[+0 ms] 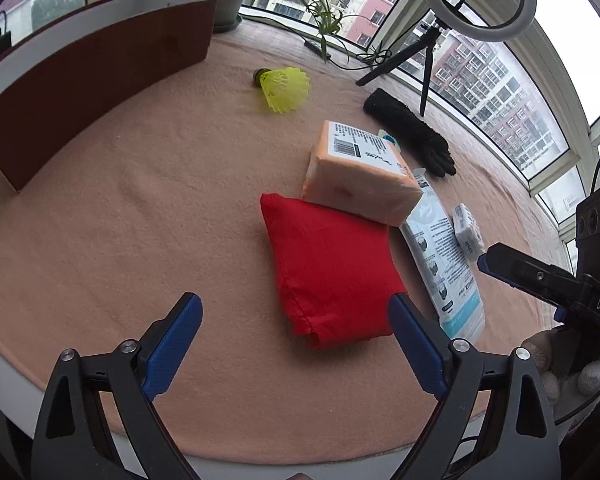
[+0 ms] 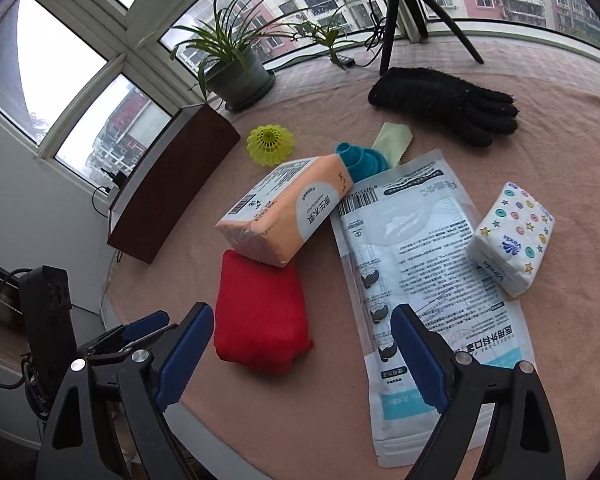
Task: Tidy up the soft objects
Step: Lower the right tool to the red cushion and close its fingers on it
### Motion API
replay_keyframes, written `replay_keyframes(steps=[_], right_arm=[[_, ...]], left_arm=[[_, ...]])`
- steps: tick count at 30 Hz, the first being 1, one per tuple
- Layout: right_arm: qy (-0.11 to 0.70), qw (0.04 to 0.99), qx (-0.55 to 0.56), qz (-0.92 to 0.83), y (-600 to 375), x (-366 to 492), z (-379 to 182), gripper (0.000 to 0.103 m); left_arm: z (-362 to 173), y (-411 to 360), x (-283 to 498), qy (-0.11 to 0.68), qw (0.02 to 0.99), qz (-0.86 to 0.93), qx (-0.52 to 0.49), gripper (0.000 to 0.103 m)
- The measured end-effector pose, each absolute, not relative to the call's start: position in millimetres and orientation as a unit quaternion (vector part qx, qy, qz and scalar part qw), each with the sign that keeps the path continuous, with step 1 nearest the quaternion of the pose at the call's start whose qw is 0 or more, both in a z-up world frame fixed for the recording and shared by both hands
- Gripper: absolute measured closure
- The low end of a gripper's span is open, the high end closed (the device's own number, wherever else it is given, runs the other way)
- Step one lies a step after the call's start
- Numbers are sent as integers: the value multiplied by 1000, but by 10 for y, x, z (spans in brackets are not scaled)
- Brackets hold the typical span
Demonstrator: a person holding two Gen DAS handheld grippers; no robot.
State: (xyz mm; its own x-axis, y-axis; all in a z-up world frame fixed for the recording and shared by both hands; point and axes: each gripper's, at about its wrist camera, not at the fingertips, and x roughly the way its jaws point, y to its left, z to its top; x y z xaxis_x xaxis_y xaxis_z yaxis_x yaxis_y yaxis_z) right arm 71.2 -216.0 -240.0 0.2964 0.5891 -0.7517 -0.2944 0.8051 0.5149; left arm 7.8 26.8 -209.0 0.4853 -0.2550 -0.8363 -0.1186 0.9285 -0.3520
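Sitting near the table's front edge, red cloth bundle (image 1: 328, 268) has one end of the orange tissue pack (image 1: 360, 174) resting on its far side. Left gripper (image 1: 296, 340) hangs just short of it, released, nothing between the jaws; right gripper (image 2: 302, 350) is also spread and empty, over the gap between the bundle and the mask bag (image 2: 428, 300). Risk: pulling the bundle would likely tip or drag the tissue pack, since they overlap; the right jaw may also snag the thin bag's edge. Both tools so close together could collide. Count: one red bundle, one orange tissue pack, one small tissue pack (image 2: 510, 238), one mask bag, one black glove (image 2: 444, 98), one yellow shuttlecock (image 2: 270, 144), one blue funnel (image 2: 360, 160), one green cloth (image 2: 394, 138), one brown box (image 1: 96, 76) at far left.
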Motion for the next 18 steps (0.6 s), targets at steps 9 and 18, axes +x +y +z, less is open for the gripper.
replay_keyframes(steps=[9,18], right_arm=[[552,764,160,293,-2001,889,-2580,50],[584,729,193,301,-1777,1039,-2852,50]], left_arm=[[-2133,261,201,503,845,-41,-177,12],[-2332,218,334,522,828,-73,-192,12]])
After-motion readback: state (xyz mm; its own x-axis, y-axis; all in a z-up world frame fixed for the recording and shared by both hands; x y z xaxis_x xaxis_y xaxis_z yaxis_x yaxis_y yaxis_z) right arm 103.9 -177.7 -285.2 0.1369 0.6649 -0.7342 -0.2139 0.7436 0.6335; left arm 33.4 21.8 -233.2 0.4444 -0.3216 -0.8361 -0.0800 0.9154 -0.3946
